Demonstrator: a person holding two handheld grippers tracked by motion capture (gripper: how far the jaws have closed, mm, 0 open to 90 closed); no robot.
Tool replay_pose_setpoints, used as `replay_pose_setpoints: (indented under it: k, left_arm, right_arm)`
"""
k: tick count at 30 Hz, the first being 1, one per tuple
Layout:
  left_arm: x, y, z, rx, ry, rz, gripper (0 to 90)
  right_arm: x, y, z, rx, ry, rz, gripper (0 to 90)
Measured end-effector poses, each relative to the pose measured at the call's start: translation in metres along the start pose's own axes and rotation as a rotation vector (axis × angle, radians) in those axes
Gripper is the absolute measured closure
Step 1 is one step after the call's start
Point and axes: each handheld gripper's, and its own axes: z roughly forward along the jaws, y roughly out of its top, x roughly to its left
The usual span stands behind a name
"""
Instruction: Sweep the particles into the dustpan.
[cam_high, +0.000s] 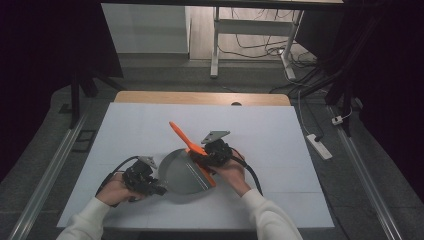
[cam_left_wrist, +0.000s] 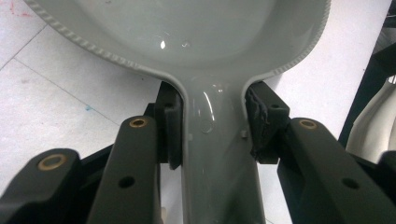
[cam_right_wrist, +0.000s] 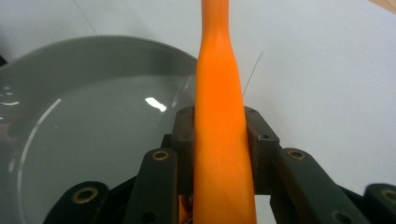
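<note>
Left gripper (cam_left_wrist: 212, 133) grips grey pan (cam_high: 184, 175) handle; right gripper (cam_right_wrist: 219, 140) grips orange spatula (cam_right_wrist: 218, 116); pan seemingly empty.

A pan (cam_high: 184, 176) is set on the table (cam_high: 280, 150), toward the near edge and roughly midway across. Its handle (cam_left_wrist: 215, 154) is pointed to the left and is clamped between the jaws of the left gripper (cam_high: 145, 179), which is placed just left of the pan — the bowl lies directly ahead of that gripper. The right gripper (cam_high: 216, 150) is positioned at the pan's right far rim. A spatula (cam_high: 192, 150) is gripped between its jaws — one end is angled down over the pan's right side, the other is raised toward the far left, above the table. The pan is seen to the left of the spatula (cam_right_wrist: 219, 140) in the right gripper view.
</note>
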Motion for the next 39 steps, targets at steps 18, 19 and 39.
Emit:
replay_pose_setpoints:
  k: [18, 19, 39]
  left_arm:
    - [0.0, 0.0, 0.0, -0.002, 0.0, -0.001, 61.5]
    - [0.0, 0.0, 0.0, -0.001, 0.0, 0.0, 61.5]
    - [0.0, 0.0, 0.001, 0.0, -0.002, -0.003, 61.5]
  right_arm:
    - [0.003, 0.008, -0.017, -0.092, 0.03, 0.002, 70.1]
    - [-0.001, 0.007, -0.02, -0.098, 0.022, 0.013, 70.1]
    - [-0.029, -0.021, -0.018, -0.022, -0.066, 0.075, 70.1]
